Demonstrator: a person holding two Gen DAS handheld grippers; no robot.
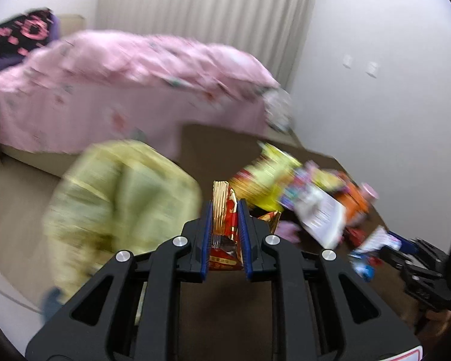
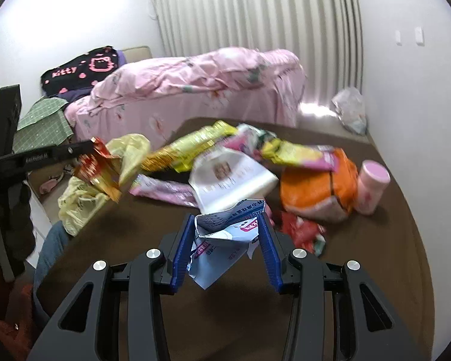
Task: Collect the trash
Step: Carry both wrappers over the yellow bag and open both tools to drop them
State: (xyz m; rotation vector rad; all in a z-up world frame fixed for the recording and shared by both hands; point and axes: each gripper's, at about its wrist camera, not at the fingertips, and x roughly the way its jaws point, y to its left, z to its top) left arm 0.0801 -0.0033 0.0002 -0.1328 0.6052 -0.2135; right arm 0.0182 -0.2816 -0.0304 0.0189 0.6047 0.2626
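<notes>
Between the blue pads of the left gripper (image 1: 225,207) a red-and-gold snack wrapper (image 1: 224,210) stands clamped, its long axis running up and away along the fingers. Just left of it and slightly farther hangs the yellow plastic bag (image 1: 120,204), held off the near-left corner of the brown table (image 2: 361,285); what holds it is hidden. That bag looks like the collecting sack, so the left gripper is the nearer one to it. Nearer and to the right, the right gripper (image 2: 228,225) is closed on a crumpled white-and-blue paper packet (image 2: 225,231), lifted clear of the table. More wrappers, an orange bag (image 2: 315,189) and a pink canister (image 2: 371,186) lie farther right.
</notes>
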